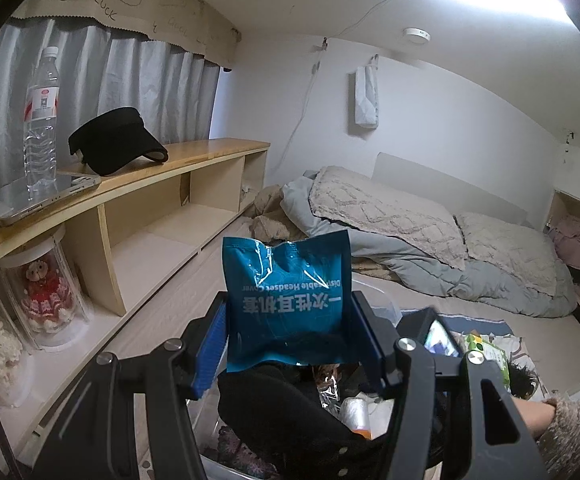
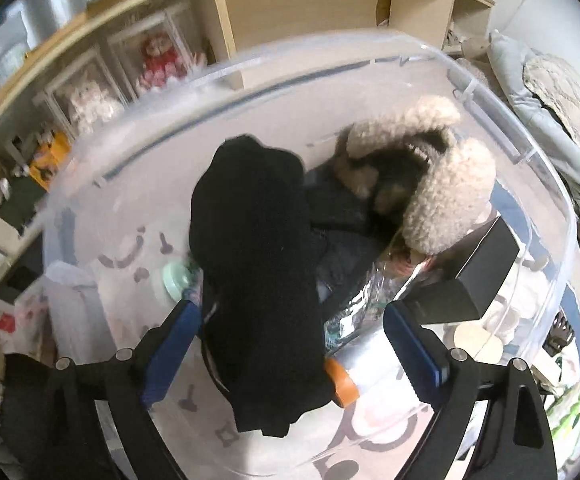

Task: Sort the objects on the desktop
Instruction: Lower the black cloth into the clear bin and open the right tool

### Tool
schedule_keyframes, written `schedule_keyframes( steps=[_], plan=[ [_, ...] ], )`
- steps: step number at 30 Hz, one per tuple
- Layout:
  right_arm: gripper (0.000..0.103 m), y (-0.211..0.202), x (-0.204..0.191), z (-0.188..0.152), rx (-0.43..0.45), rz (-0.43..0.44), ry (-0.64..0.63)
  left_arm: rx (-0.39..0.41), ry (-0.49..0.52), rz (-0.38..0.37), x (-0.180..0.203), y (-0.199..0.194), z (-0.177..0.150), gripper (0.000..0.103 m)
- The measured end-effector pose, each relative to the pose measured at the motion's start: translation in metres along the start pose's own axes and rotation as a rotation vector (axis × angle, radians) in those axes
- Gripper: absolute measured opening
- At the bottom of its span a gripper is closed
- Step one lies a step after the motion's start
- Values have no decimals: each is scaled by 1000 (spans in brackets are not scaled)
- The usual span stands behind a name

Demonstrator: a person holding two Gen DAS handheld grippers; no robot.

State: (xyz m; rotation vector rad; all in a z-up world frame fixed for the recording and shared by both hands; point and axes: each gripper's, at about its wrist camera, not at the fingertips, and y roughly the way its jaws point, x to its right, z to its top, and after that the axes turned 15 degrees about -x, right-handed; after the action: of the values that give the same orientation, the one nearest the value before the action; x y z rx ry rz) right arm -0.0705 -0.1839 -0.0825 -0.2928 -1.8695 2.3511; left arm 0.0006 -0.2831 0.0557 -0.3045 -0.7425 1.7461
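A: What does the left gripper (image 1: 290, 340) hold?
B: Its fingers (image 1: 210, 344) pinch the blue packet (image 1: 286, 300) by both side edges, upright above the clear bin (image 2: 529, 152).
A: And the right gripper (image 2: 291, 344)?
B: Its fingers are spread wide. The black cloth (image 2: 258, 260) lies loose between them in the bin, with the fluffy hat (image 2: 429, 176) beyond.

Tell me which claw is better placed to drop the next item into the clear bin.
Left. The left claw is shut on the blue packet, held up over the clear bin. The right claw hangs open above the black cloth in the bin, gripping nothing.
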Motion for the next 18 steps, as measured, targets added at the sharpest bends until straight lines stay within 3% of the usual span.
schedule_keyframes(
  steps=[4, 5, 6, 8, 13, 18],
  plan=[
    [93, -18, 5, 13, 99, 10, 75, 5, -3, -1, -2, -1, 0, 58],
    [88, -21, 8, 15, 114, 29, 92, 6, -3, -2, -3, -1, 0, 58],
    [81, -23, 10, 20, 129, 49, 112, 9, -5, -1, -3, -1, 0, 58],
    [45, -22, 13, 29, 133, 52, 141, 11, -5, -1, -5, -2, 0, 58],
    [42, -8, 13, 60, 120, 57, 191, 15, -12, 0, -11, -3, -1, 58],
    [42, 20, 20, 75, 7, 109, 255, 10, -24, 4, -19, 0, 0, 58]
  ],
)
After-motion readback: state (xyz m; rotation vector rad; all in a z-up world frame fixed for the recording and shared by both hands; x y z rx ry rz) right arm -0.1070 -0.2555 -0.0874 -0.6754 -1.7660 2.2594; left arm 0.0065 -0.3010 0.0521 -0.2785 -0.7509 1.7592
